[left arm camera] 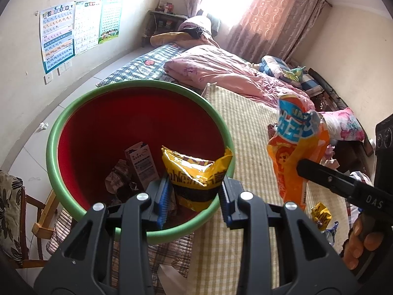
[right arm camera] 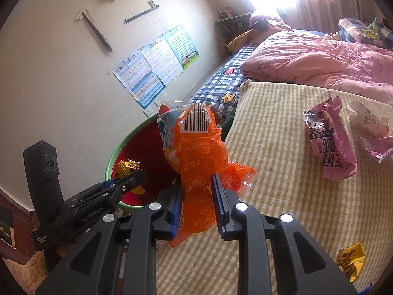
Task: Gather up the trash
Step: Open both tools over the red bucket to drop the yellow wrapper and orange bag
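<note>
The left hand-held gripper (left arm camera: 195, 191) pinches a yellow snack bag (left arm camera: 196, 174) over the red bin (left arm camera: 73, 123) (green-rimmed); the right hand-held gripper (right arm camera: 197, 200) clamps an orange wrapper (right arm camera: 196, 152).

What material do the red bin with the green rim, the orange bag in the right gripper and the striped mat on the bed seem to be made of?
Red bin: likely moulded plastic; smooth, slightly glossy walls and a rounded green rim.
Orange bag: thin plastic film; it crinkles, shines, and is partly see-through near the barcode, pinched in the right gripper.
Striped mat: looks woven, perhaps straw or fabric; matte ribbed texture. I cannot tell which.
</note>
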{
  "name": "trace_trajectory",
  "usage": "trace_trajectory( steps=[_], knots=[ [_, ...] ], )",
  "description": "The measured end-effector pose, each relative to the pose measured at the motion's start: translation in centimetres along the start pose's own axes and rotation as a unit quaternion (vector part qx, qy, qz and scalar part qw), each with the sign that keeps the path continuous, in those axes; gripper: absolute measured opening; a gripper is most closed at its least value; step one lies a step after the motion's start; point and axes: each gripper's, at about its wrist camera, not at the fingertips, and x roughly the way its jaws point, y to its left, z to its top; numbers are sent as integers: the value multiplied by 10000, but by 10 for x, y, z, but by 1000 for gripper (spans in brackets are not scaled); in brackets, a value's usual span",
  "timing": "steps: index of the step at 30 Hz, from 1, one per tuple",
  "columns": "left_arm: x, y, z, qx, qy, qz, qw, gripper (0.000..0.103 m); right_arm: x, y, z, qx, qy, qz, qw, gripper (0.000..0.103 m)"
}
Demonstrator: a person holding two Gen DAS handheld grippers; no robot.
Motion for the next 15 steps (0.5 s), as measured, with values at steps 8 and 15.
trace_trajectory(
  steps=[8, 15],
  knots=[
    [2, 18, 1, -108, -9, 159, 9998, 33, 11, 13, 7, -106, 56, 24, 9999, 23],
    [-1, 31, 10, -129, -118, 276, 9995, 33, 20, 33, 14, -354, 40, 81, 9993, 23]
  ],
)
